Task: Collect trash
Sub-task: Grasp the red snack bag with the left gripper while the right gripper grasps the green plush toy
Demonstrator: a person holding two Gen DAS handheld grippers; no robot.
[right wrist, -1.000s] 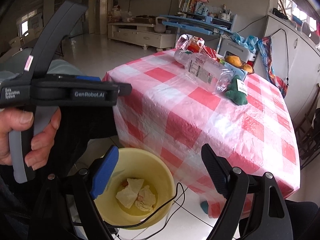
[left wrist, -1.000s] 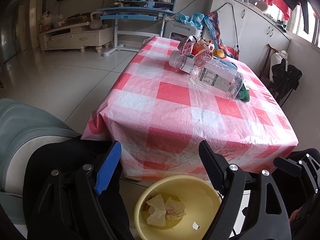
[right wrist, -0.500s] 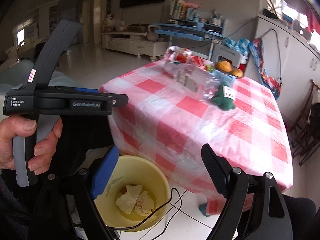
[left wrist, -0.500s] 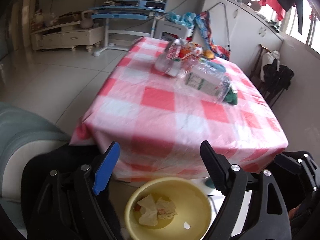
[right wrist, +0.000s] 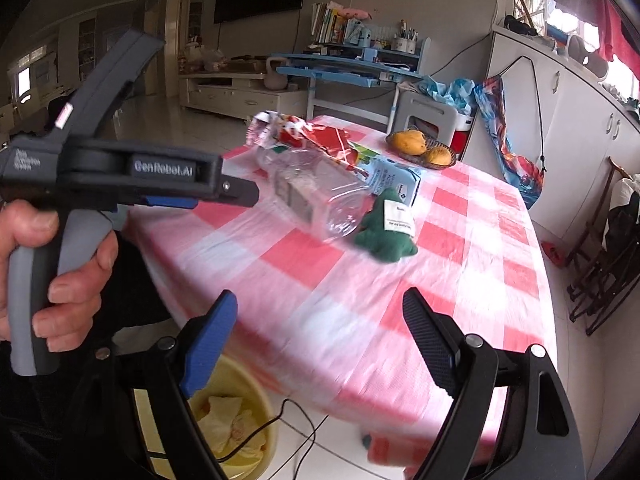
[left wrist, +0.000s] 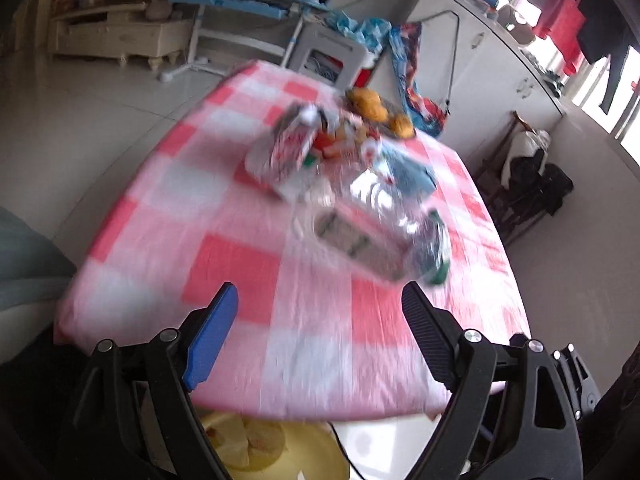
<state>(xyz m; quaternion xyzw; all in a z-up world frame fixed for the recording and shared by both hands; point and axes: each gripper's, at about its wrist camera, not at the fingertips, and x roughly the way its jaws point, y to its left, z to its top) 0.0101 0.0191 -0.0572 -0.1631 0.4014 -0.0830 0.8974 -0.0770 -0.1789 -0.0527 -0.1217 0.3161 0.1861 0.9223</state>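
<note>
A clear plastic bottle (right wrist: 308,192) lies on its side on the red-and-white checked table (right wrist: 460,280); it also shows, blurred, in the left wrist view (left wrist: 360,236). Behind it lie a crumpled red-and-white wrapper (right wrist: 316,136) and a blue carton (right wrist: 392,178). A yellow bin (right wrist: 224,424) with crumpled tissues stands on the floor at the table's near edge, also low in the left wrist view (left wrist: 272,452). My left gripper (left wrist: 320,336) is open and empty above the table's near edge. My right gripper (right wrist: 320,340) is open and empty, beside it.
A green plush toy (right wrist: 386,232) lies next to the bottle. A basket of oranges (right wrist: 422,148) sits at the table's far side. A black cable (right wrist: 296,424) trails on the floor by the bin. White cabinets (right wrist: 568,128) stand right, a blue desk (right wrist: 344,68) behind.
Both grippers have risen and moved forward over the table's near edge, toward the bottle. The bin has dropped low in both views. Both stay open and empty.
</note>
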